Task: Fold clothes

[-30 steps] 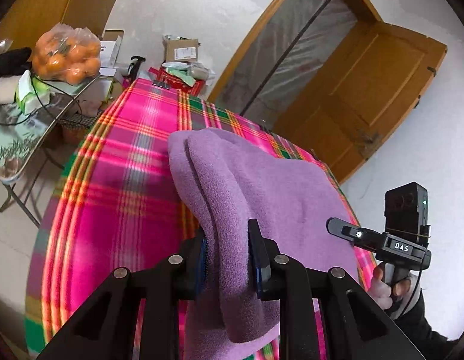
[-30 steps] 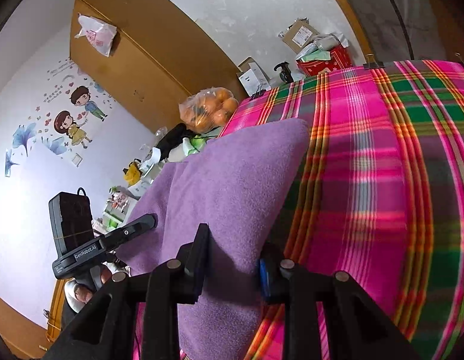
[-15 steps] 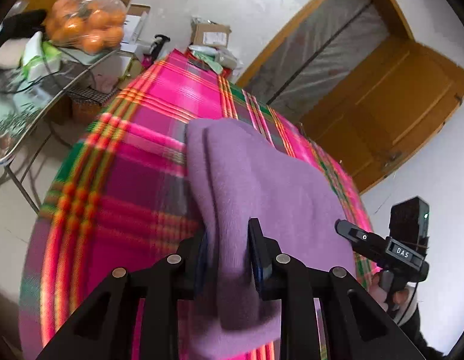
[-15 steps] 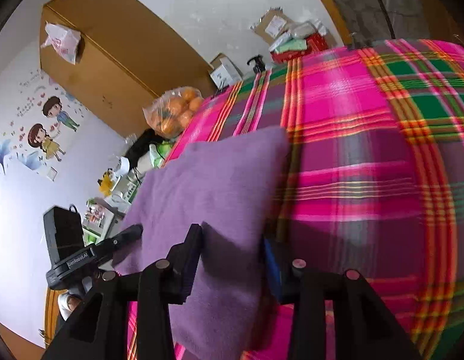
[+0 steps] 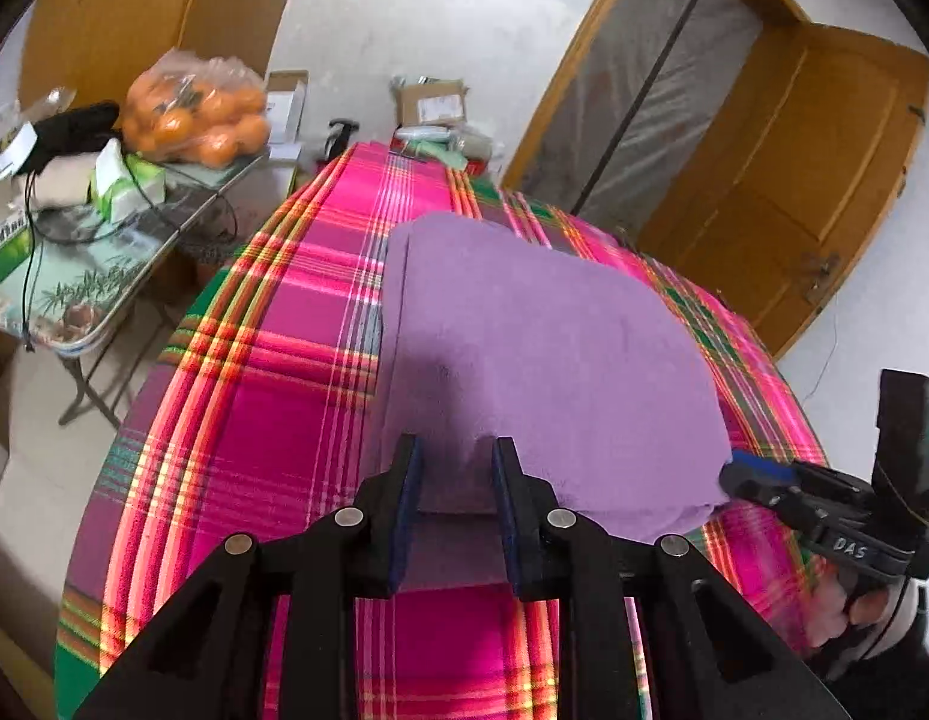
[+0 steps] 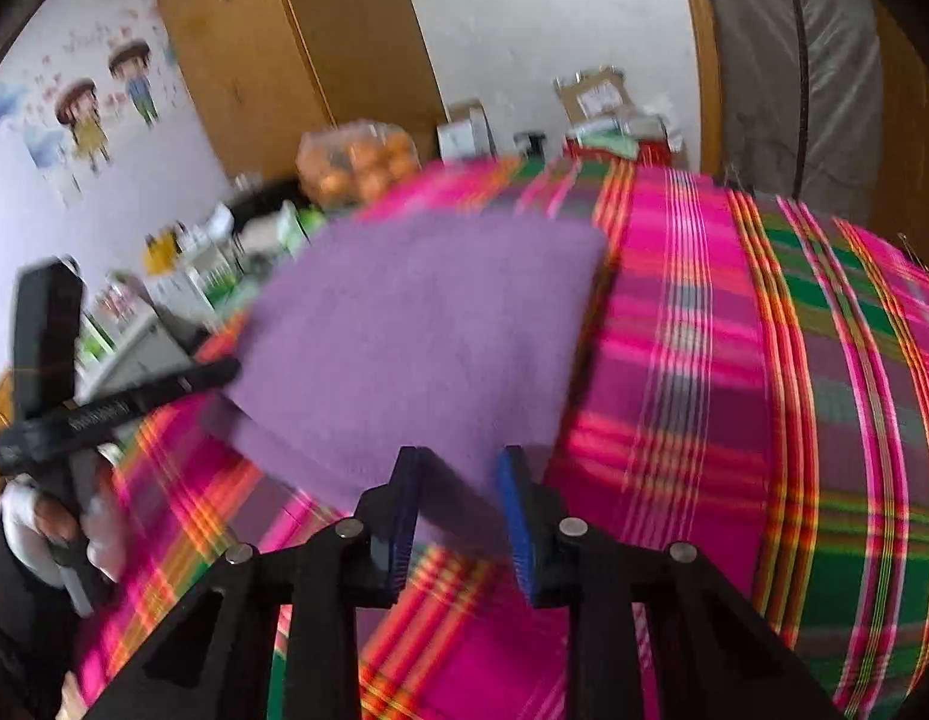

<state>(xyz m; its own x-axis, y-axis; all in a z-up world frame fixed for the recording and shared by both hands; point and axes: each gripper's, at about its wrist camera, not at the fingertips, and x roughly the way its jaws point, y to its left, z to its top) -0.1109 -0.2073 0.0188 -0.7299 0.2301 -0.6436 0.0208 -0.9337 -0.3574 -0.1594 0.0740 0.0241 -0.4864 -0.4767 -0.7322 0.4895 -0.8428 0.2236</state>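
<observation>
The folded purple garment (image 5: 542, 360) lies on the plaid tabletop (image 5: 272, 420); the left tool (image 5: 455, 489) pinches its near edge; the right tool (image 6: 458, 492), jaws just closing, grips its near-right corner; laying down seems underway; next, release cleanly.

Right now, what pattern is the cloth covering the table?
Plaid tablecloth: bright pink with green, orange and white stripes. Sharpest in the left wrist view.

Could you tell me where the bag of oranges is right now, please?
In the left wrist view the bag of oranges sits upper left, on the side table beside the plaid-covered table, next to a green-and-white box.
</observation>
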